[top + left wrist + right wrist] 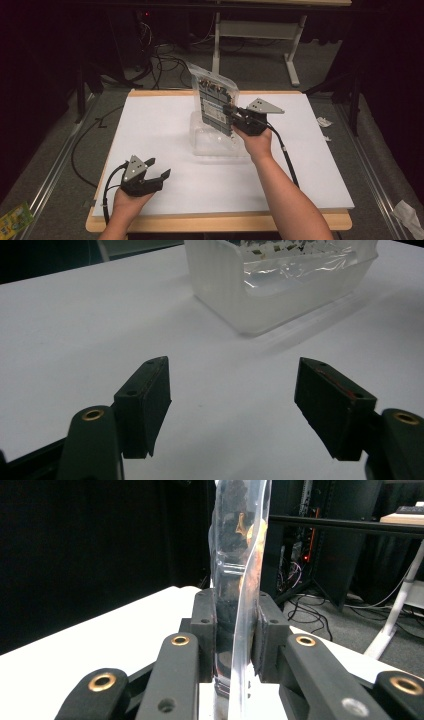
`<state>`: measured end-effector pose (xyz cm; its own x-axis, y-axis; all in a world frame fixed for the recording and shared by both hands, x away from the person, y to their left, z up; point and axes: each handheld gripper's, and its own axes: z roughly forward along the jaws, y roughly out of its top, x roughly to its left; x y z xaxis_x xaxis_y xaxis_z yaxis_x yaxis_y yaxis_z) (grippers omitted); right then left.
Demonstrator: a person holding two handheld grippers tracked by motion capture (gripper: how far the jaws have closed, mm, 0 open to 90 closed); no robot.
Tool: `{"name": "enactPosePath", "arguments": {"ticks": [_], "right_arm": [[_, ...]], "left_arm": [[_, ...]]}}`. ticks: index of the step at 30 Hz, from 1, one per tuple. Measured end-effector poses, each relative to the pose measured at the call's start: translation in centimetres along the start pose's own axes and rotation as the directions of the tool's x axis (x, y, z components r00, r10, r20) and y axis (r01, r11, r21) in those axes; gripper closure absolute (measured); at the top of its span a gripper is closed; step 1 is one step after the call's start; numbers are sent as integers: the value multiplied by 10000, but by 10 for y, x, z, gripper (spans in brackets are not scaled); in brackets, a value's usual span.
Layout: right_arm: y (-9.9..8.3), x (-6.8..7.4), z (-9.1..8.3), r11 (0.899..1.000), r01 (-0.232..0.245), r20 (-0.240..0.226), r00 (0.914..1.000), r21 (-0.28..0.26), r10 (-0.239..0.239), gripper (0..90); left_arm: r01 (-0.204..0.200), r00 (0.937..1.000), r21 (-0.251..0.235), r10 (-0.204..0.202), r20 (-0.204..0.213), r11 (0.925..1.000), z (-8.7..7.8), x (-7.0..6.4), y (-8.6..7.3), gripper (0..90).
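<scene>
A clear plastic bag [215,102] with a dark circuit board inside stands upright over a clear plastic bin [212,142] near the table's middle. My right gripper [231,111] is shut on the bag's right edge; in the right gripper view the bag [239,555] rises between the two closed jaws [235,645]. My left gripper [157,168] rests low at the front left of the table, open with nothing between its jaws. In the left gripper view the open gripper [232,390] faces the bin [280,285], which sits well ahead of it.
A white sheet [165,140] covers the wooden table. Cables [165,62] and a white table frame [260,35] stand on the floor behind. Scraps of paper [324,121] lie on the floor to the right, a green packet [12,220] at the front left.
</scene>
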<state>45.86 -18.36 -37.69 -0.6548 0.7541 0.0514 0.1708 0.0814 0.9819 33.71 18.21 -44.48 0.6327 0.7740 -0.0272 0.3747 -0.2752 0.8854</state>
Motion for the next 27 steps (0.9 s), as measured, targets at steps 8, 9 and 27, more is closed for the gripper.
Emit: {"name": "enactPosePath", "arguments": {"ticks": [8,9,27], "right_arm": [[-12,-1,1,9998,-12,-40,10000,218,13,764],[-12,-1,1,9998,-12,-40,10000,218,13,764],[-29,-2,-8,9981,-50,-23,10000,609,52,766]], "left_arm": [[65,10000,3,-65,46,10000,0,0,0,311],[65,10000,3,-65,46,10000,0,0,0,311],[44,10000,115,-45,82,9999,1,-1,0,316]]}}
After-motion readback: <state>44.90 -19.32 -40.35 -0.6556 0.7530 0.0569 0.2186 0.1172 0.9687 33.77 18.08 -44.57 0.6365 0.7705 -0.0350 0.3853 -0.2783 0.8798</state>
